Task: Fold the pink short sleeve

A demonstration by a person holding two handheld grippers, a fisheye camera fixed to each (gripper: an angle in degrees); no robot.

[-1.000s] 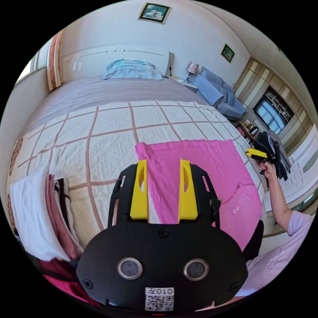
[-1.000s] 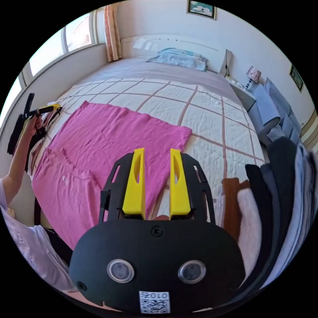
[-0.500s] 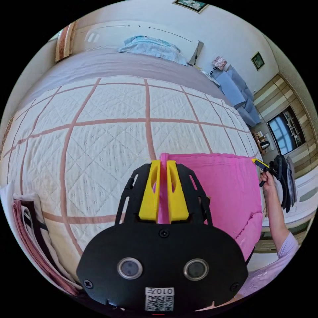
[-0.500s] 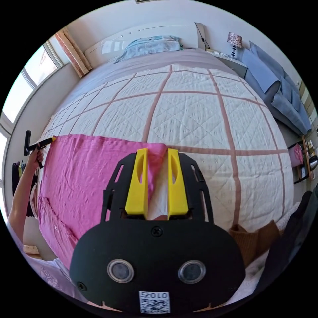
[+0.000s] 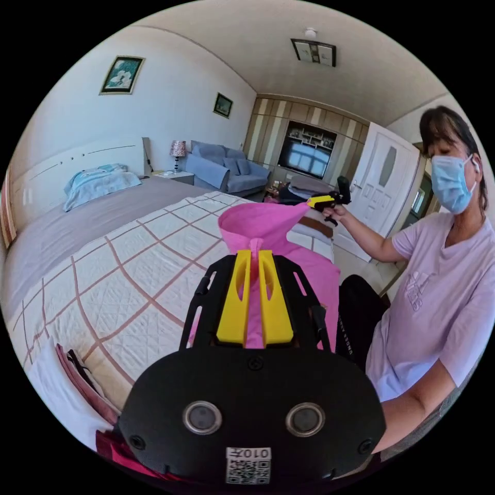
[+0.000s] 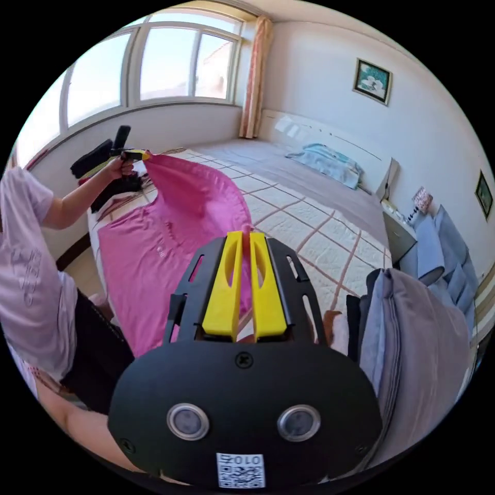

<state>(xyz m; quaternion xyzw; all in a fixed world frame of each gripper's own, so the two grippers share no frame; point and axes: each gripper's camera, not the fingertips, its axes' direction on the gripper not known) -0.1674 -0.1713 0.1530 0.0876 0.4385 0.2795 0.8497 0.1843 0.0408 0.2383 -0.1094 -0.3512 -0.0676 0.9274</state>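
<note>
Lifted clear of the bed since half a second ago: both hem corners, then pinned flat on the quilt, now raised in the air. Left gripper (image 5: 254, 258) clamped on a pinch of the pink short sleeve (image 5: 258, 221), cloth poking out past the jaw tips. Right gripper (image 6: 246, 240) likewise closed tight on its own corner, a sliver of pink standing between the jaws. From each claw, stretched hem running sideways to the other: right gripper (image 5: 322, 201) seen off to the right of the left claw, left gripper (image 6: 135, 153) off to the left of the right one. Rest of the shirt (image 6: 144, 258) hanging below and spread on the checked quilt (image 5: 129, 289), collar end nearest the person (image 5: 438, 299). Likely next: carrying the hem toward the collar, both claws equally placed, long axis running away beneath them.
</note>
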